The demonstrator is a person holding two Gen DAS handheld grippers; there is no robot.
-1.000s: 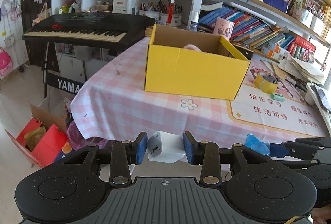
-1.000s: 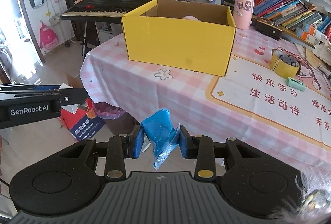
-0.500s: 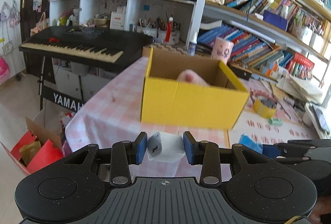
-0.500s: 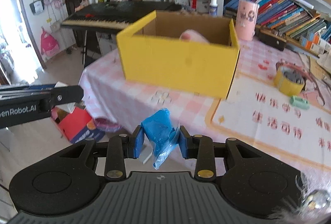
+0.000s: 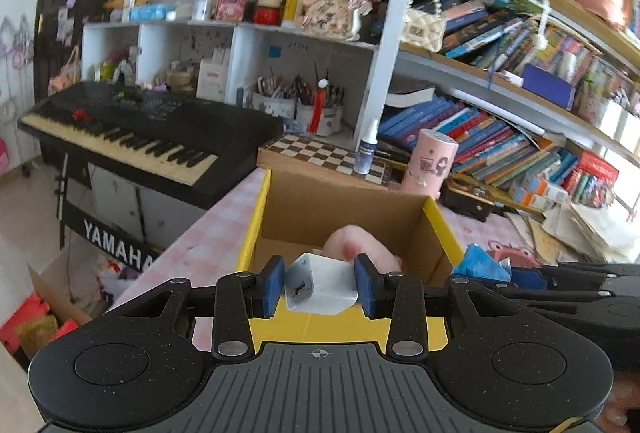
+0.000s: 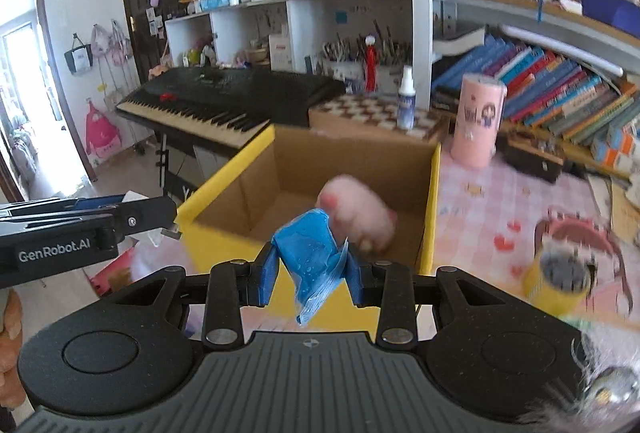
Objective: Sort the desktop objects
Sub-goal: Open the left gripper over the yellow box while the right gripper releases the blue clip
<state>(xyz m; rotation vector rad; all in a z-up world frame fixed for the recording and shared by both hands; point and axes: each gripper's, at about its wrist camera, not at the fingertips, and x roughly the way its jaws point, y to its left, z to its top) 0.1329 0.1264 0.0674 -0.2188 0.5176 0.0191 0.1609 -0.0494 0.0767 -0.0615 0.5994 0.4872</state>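
My left gripper [image 5: 320, 285] is shut on a white USB charger cube [image 5: 322, 288], held just over the near wall of the open yellow cardboard box [image 5: 344, 327]. A pink soft toy [image 5: 360, 245] lies inside the box. My right gripper [image 6: 311, 275] is shut on a crumpled blue plastic packet [image 6: 314, 259], also at the near rim of the yellow box [image 6: 224, 233], with the pink toy [image 6: 358, 213] beyond it. The blue packet [image 5: 478, 263] and the right gripper's arm show at the right of the left wrist view.
The box stands on a pink checked tablecloth [image 6: 492, 217]. A yellow tape roll [image 6: 560, 275], a pink cylinder [image 6: 478, 121], a spray bottle [image 6: 406, 99] and a chessboard [image 5: 324, 151] stand nearby. A black keyboard [image 5: 132, 129] is left of the table; bookshelves [image 5: 500, 137] run behind.
Both grippers have risen and moved forward to the yellow box, so its inside and the pink toy now show. Each keeps hold of its object.
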